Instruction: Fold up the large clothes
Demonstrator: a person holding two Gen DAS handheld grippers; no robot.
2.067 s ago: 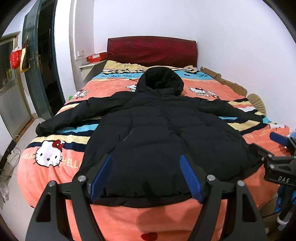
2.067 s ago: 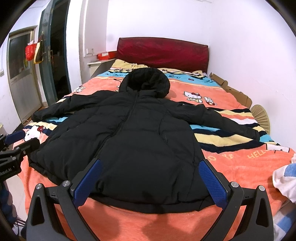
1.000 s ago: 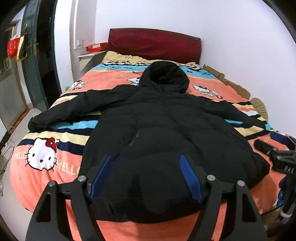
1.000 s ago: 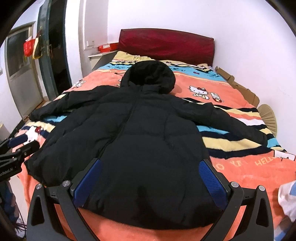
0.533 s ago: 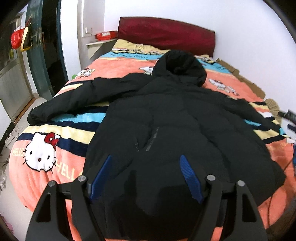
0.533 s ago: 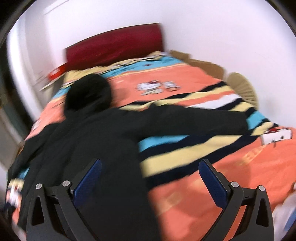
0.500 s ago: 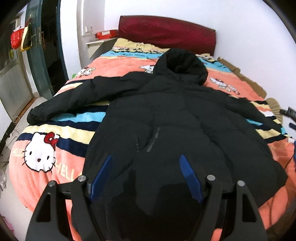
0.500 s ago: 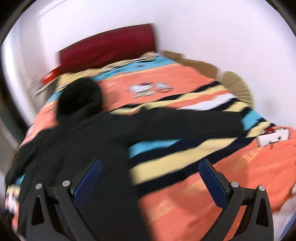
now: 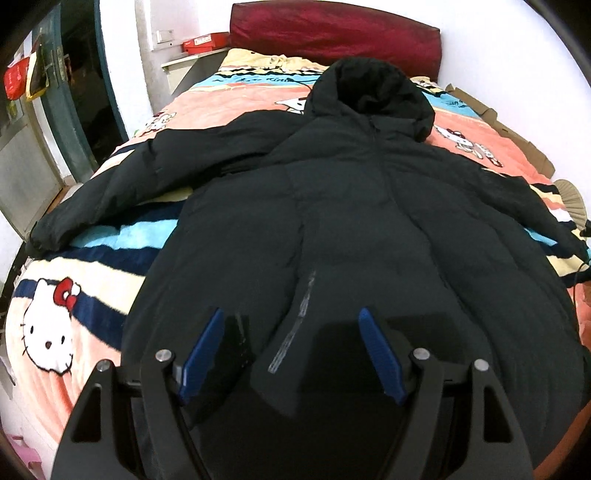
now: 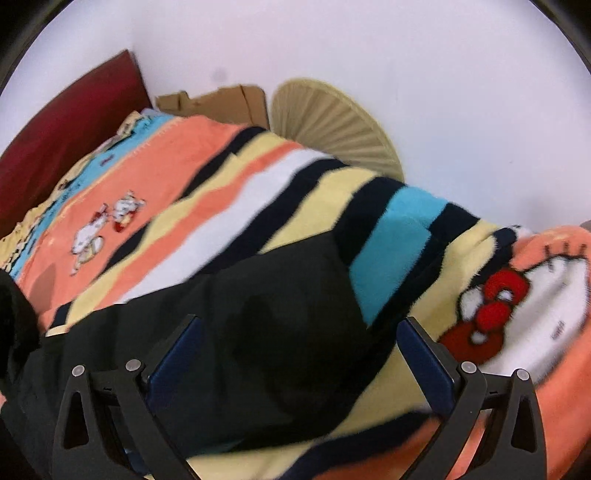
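Observation:
A black hooded puffer jacket [image 9: 351,221] lies flat on the bed, hood toward the headboard, both sleeves spread out. My left gripper [image 9: 291,350] hovers open just above the jacket's lower front, near its zipper pocket. In the right wrist view the jacket's right sleeve [image 10: 266,332] stretches across the striped blanket, its cuff end lying between the fingers of my open right gripper [image 10: 299,350]. Nothing is held by either gripper.
A striped cartoon-cat blanket [image 9: 92,280] covers the bed, with a dark red headboard [image 9: 332,33] at the far end. A woven fan [image 10: 332,122] and cardboard [image 10: 221,103] lean on the right wall. An open doorway [image 9: 85,92] is at left.
My left gripper has moved forward and lower over the jacket's hem. My right gripper has swung right and closed in on the right sleeve's cuff.

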